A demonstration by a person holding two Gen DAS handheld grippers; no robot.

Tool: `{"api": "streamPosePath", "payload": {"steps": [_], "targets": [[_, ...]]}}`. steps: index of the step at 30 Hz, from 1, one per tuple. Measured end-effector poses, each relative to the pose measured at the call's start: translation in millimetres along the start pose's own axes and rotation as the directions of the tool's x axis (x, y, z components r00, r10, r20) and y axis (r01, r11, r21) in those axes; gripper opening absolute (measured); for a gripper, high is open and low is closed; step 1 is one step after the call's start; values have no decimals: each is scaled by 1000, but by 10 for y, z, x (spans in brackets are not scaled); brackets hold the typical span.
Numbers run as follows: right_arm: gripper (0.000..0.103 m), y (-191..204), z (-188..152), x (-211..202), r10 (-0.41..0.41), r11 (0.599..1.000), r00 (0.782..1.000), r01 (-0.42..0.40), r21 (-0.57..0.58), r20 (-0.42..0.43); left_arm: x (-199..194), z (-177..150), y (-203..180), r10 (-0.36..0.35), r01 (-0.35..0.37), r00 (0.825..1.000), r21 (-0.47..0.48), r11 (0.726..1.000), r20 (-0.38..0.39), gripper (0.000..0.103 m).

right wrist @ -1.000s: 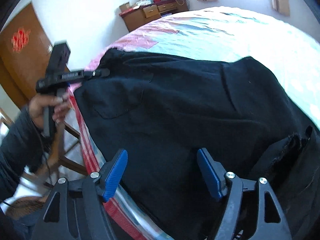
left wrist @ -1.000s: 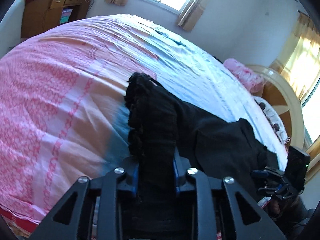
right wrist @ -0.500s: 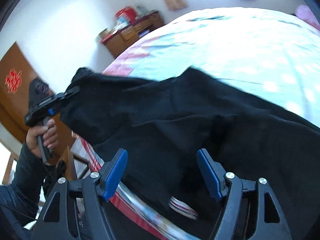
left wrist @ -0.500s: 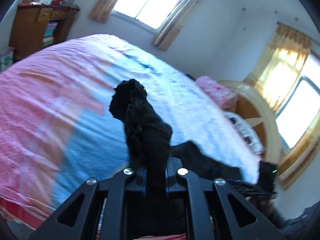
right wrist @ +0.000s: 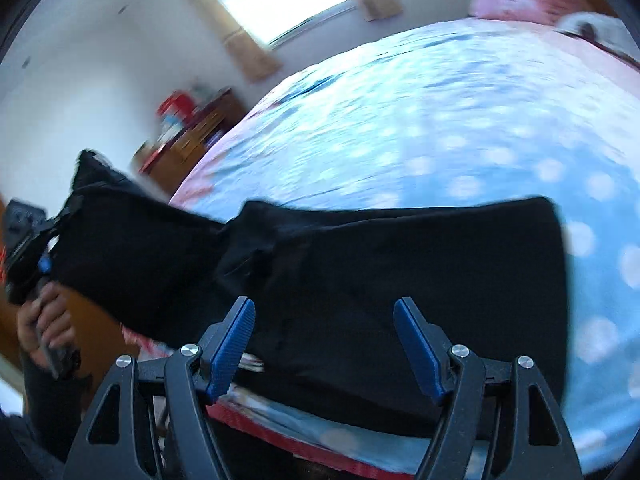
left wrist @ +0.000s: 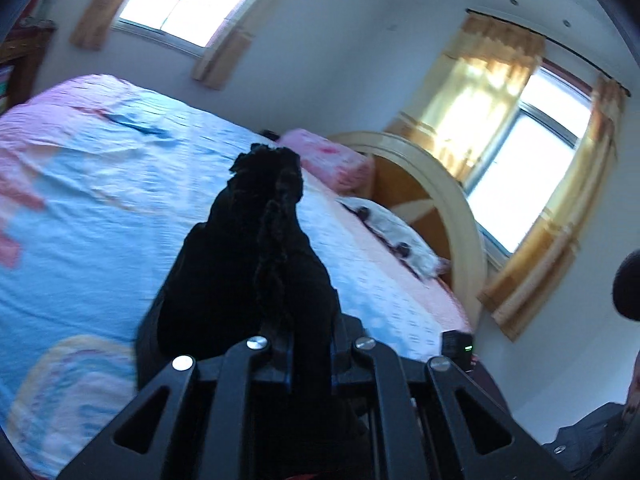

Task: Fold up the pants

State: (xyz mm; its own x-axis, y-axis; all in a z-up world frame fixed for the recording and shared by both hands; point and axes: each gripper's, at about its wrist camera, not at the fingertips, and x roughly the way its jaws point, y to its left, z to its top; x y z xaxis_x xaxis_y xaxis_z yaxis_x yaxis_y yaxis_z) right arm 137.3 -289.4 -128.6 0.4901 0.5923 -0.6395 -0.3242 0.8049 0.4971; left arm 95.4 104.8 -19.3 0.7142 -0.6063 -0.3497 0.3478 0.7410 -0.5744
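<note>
The black pants (right wrist: 400,272) lie partly on the bed (right wrist: 440,120), right in front of the right gripper (right wrist: 324,344). One end of them is lifted up off the bed, off to that gripper's left side. That end is pinched tight in the left gripper (left wrist: 310,354), and a bunch of black cloth sticks up past its tips. In the right wrist view, the person's left hand (right wrist: 48,328) holds that tool out beyond the edge of the bed.

The right gripper is wide open and holds nothing. Its blue pads (right wrist: 232,344) sit just above the pants, and whether they touch the cloth is too hard to tell.

A second ago the pants lay flat on the bed, and the left gripper was down low at the bed with them. Now it has gone up and tipped back, so its camera sees more of the wall and windows. The lifted end has come up with it, and the pants look folded over into a narrower band.

Past the raised cloth there is a pink pillow (left wrist: 328,160) and a round wooden headboard (left wrist: 440,200). Far off to the right gripper's left stands a brown cabinet (right wrist: 192,136).
</note>
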Motion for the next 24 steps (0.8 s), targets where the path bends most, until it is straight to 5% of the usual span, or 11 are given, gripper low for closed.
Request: {"api": "streamPosePath", "payload": {"steps": [10, 24], "targets": [[73, -637, -33, -509, -69, 981, 987, 41, 190, 143, 1123, -265, -603, -75, 86, 978, 47, 995, -196, 12], [73, -987, -56, -575, -118, 951, 974, 55, 306, 193, 2189, -795, -1005, -85, 129, 923, 94, 987, -375, 17]]}}
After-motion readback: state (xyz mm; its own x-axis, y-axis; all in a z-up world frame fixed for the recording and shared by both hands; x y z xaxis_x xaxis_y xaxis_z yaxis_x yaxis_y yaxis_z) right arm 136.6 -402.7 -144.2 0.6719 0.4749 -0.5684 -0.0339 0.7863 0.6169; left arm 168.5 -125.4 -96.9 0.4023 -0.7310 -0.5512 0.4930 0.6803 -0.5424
